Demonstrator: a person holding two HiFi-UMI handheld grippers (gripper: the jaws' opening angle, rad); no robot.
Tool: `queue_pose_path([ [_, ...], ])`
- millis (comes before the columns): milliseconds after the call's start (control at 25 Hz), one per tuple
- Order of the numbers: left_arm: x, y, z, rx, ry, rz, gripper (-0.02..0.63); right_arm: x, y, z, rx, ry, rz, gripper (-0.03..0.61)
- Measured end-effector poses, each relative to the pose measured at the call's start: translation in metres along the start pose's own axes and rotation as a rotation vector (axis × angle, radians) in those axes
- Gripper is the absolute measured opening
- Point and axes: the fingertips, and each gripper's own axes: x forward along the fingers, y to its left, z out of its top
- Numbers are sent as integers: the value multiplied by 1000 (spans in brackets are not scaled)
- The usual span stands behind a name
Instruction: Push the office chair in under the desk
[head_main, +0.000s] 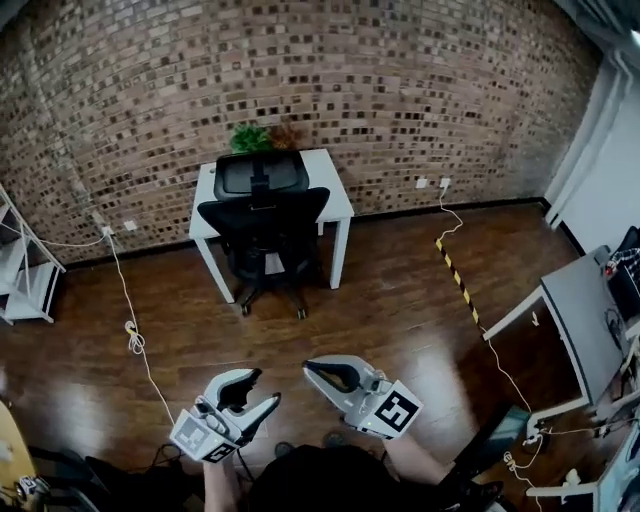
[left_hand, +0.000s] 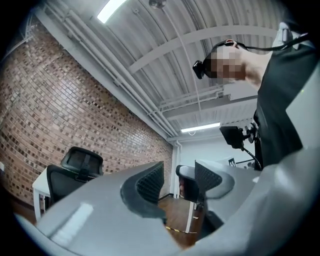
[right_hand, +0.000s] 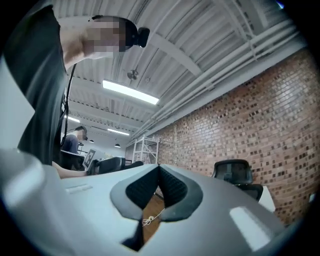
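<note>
At the far left of the room a white shelf (head_main: 25, 272) stands against the brick wall, and from a socket there a pale cable (head_main: 132, 338) runs over the wooden floor toward the person. Next comes the left hand-held gripper (head_main: 262, 389), held low before the body; its jaws stand partly apart and nothing is between them. Further in, against the wall, is the white table (head_main: 338, 196), and the office chair (head_main: 262, 222) stands between its legs, the back turned toward the person and the wheel base showing just in front of the table. It looks pushed in, or nearly so, and both tools are well apart from it. The right hand-held gripper (head_main: 309, 366) is fully closed and holds nothing. At the right a strip of yellow and black tape (head_main: 459, 281) lies on the floor, and then a grey desk (head_main: 588, 308). If a push is needed, I judge these risks: closed jaws give a narrow tip that may slip off the chair back; a high push may tilt the back and not roll the wheels; the armrests may knock the table edge and shake the plant (head_main: 250, 137); and a foot may catch the cable on the way
</note>
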Motion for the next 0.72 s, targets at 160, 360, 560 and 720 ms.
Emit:
queue_pose_path([
  [160, -3, -23, 14, 17, -12, -34, 388, -30, 2, -1, -74, 3, -60, 0],
  [360, 14, -34, 18, -3, 8, -72, 385, -38, -4, -8, -119, -15, -49, 0],
  [560, -1, -22, 7, -2, -2, -53, 381, -31, -1, -16, -184, -30, -16, 0],
  [720, -20, -10, -4, -14, -39, -9, 357, -26, 5, -14, -233, -53, 19, 0],
])
